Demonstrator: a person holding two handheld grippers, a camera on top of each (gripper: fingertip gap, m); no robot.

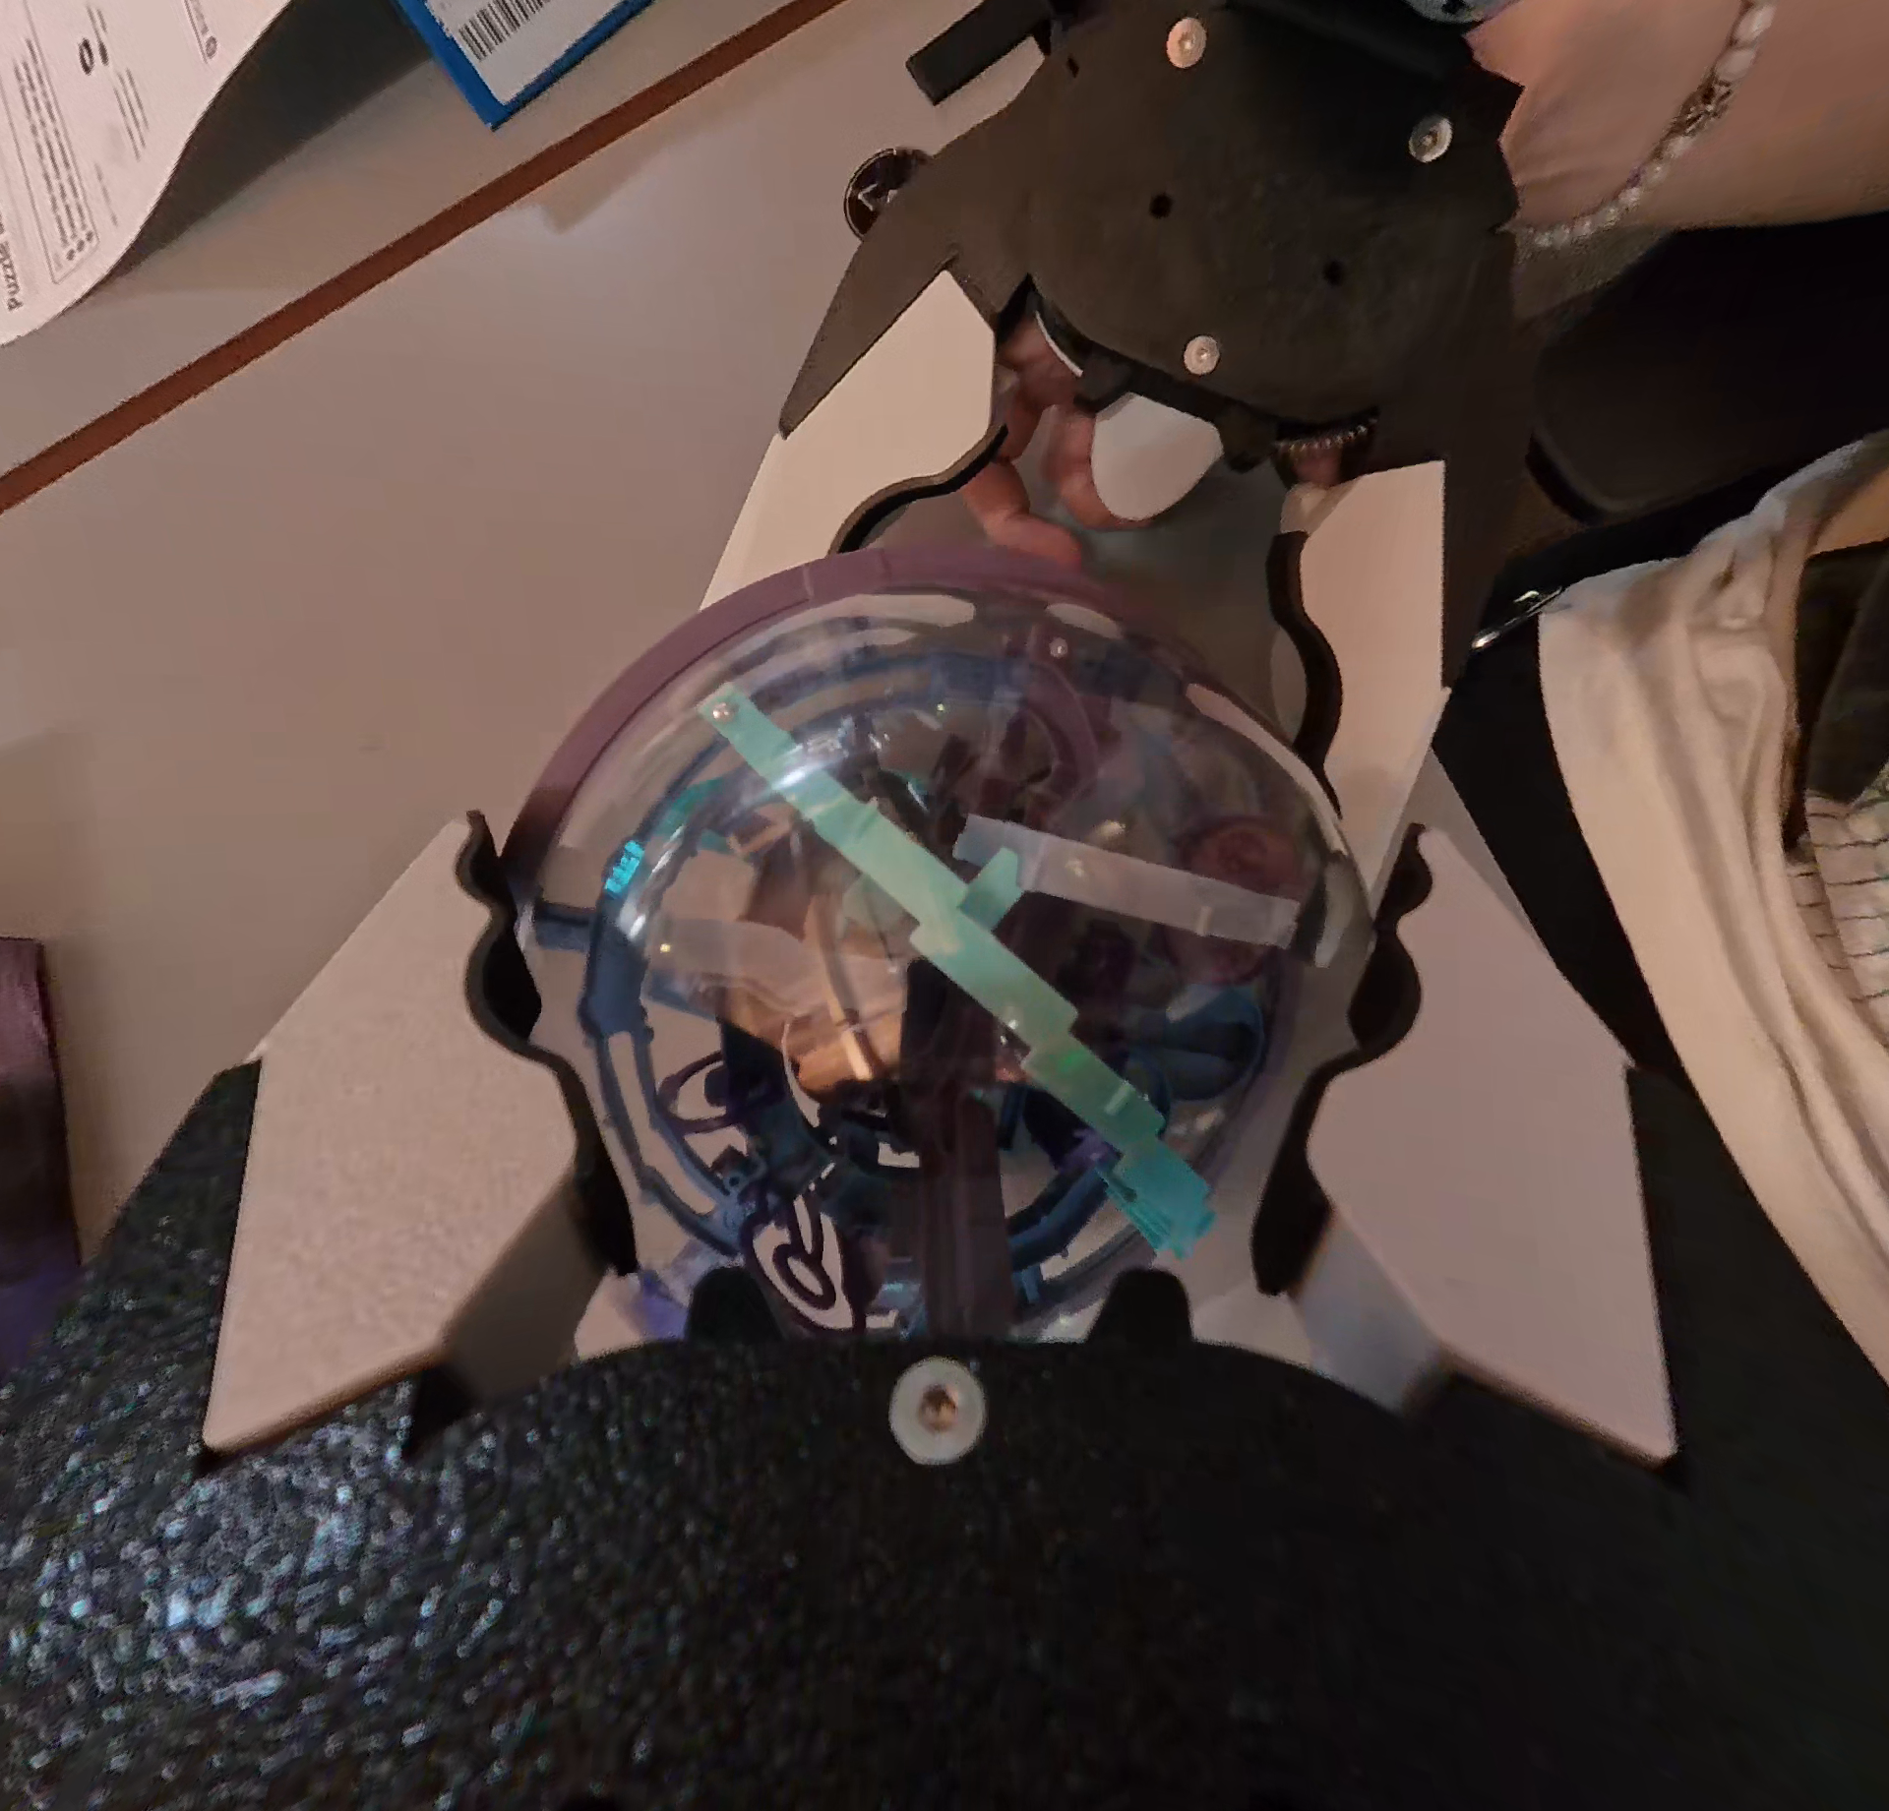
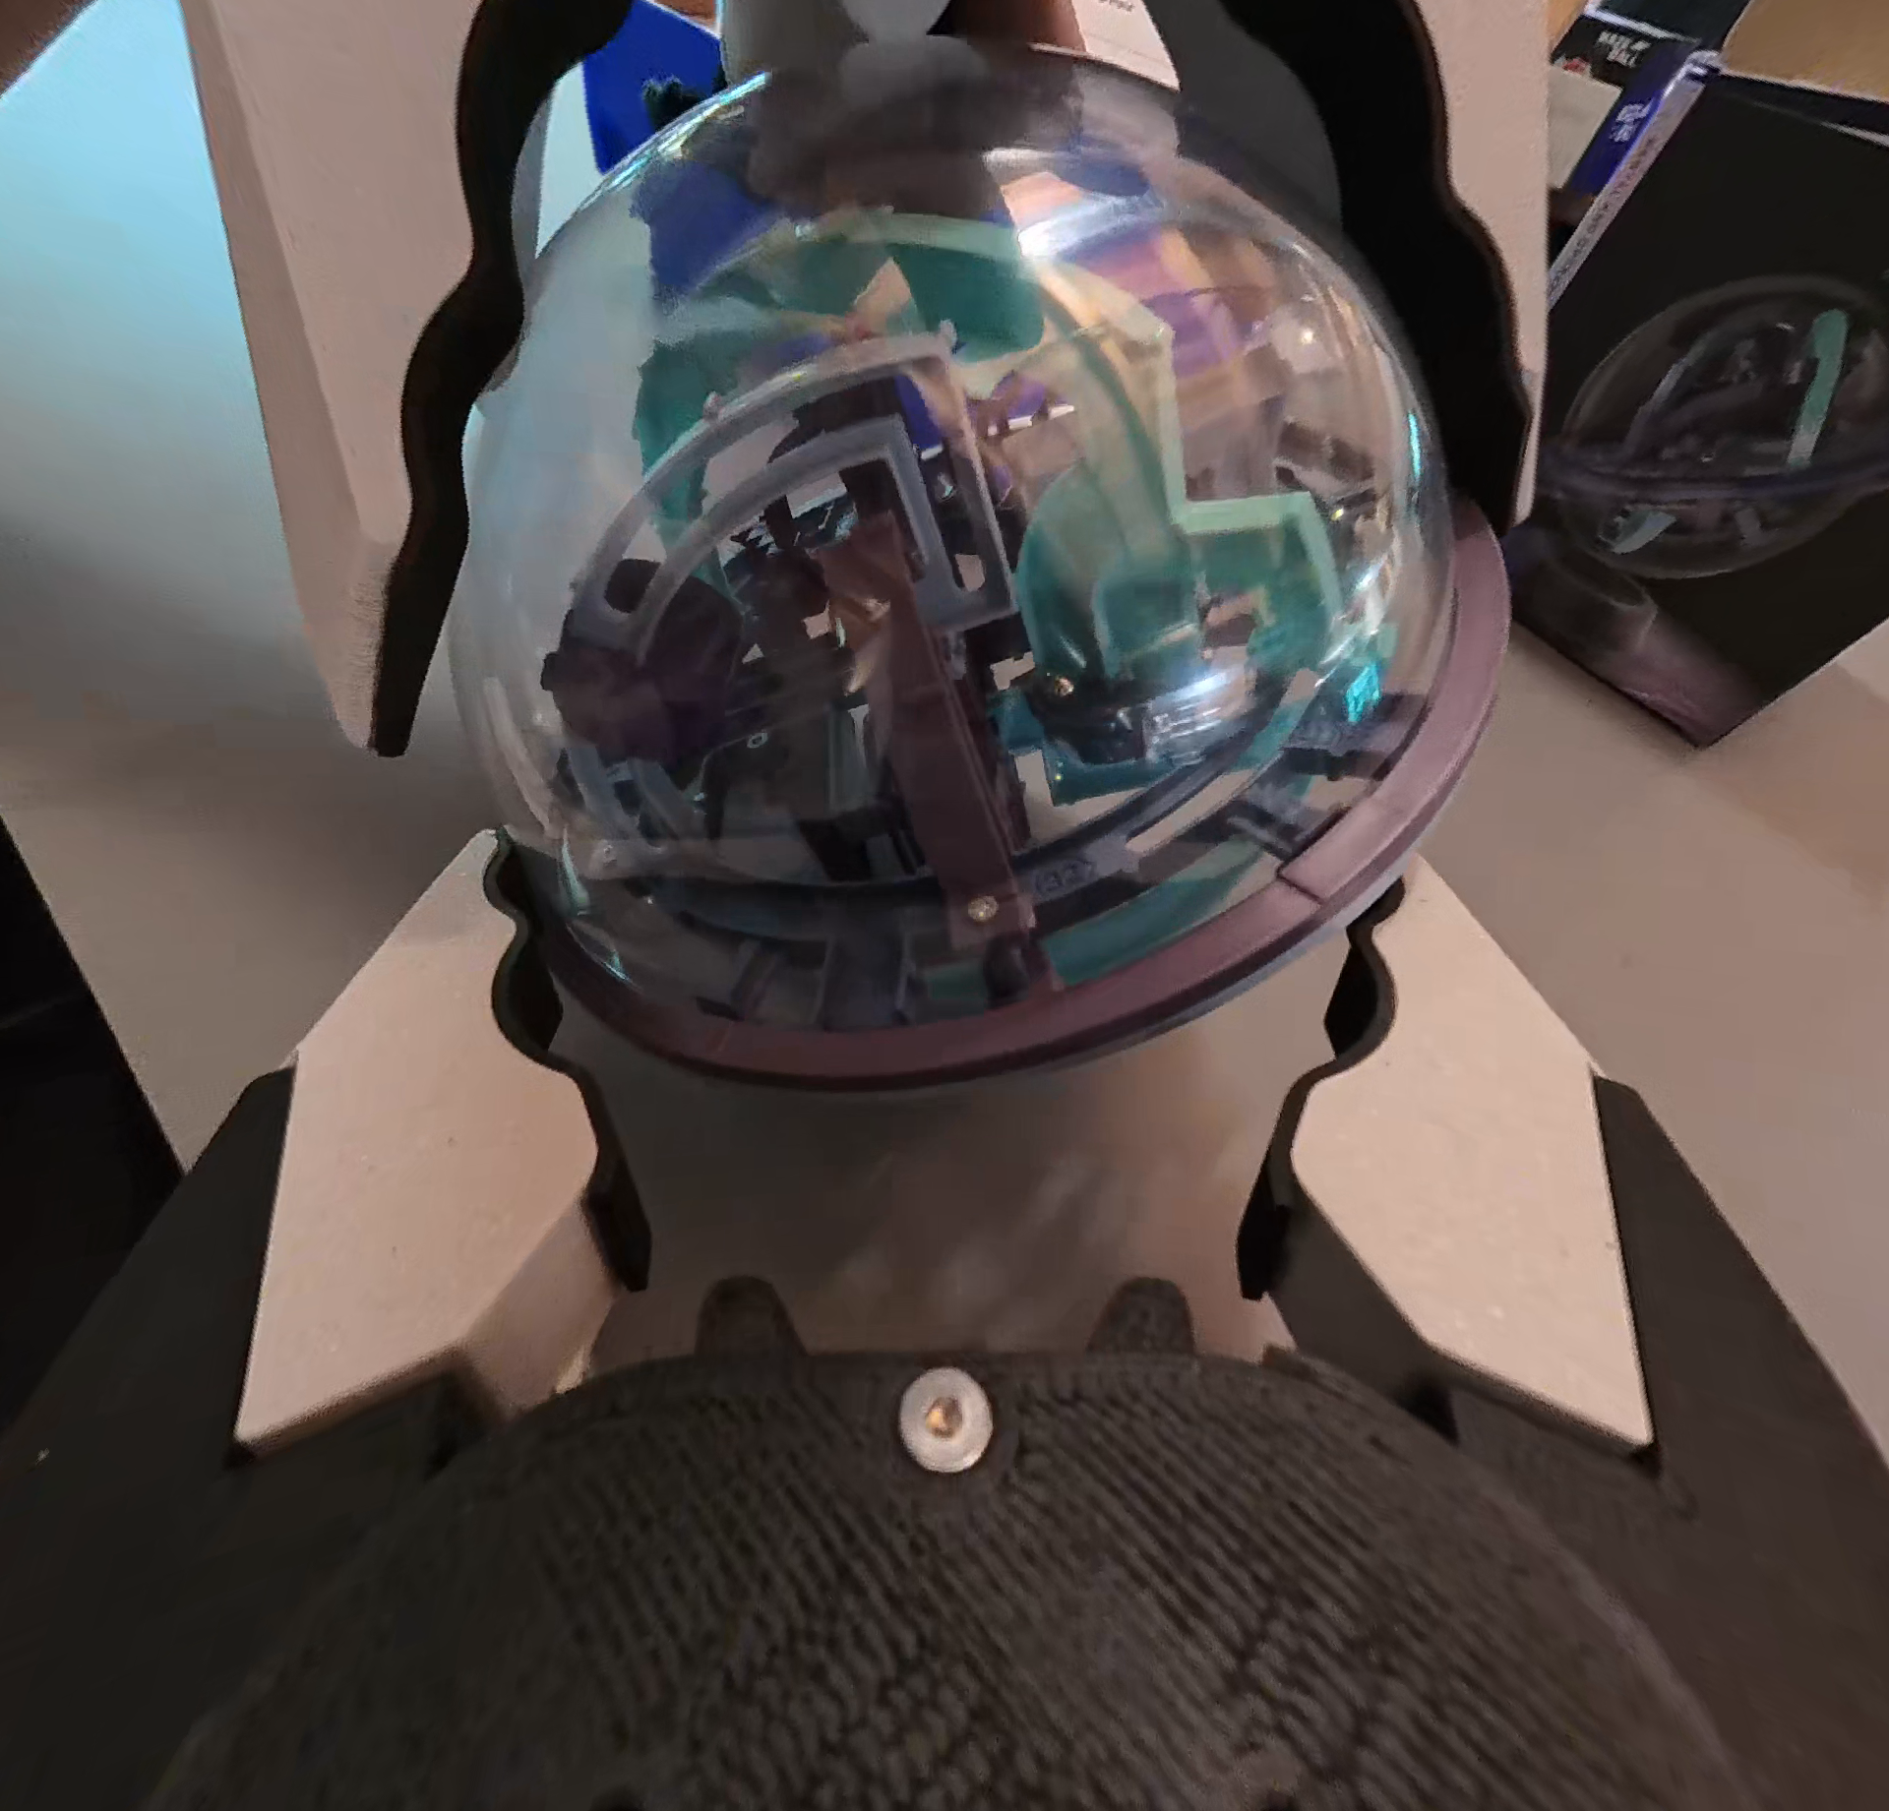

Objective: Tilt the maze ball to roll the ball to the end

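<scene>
The maze ball (image 1: 920,944), a clear plastic sphere with a purple seam ring and teal and grey tracks inside, sits above the pale bench (image 1: 307,638). The left tool (image 1: 935,985) and right tool (image 2: 940,1026) both clamp it from opposite sides in their scalloped white fingers (image 1: 409,1098). A dark box (image 2: 1717,495) stands right of the ball.

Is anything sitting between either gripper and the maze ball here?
Nothing visible. The maze ball already sits between the left gripper fingers, and the right gripper fingers flank it from the opposite side, with no other object in the gaps. The box stands off to the side on the table.
</scene>
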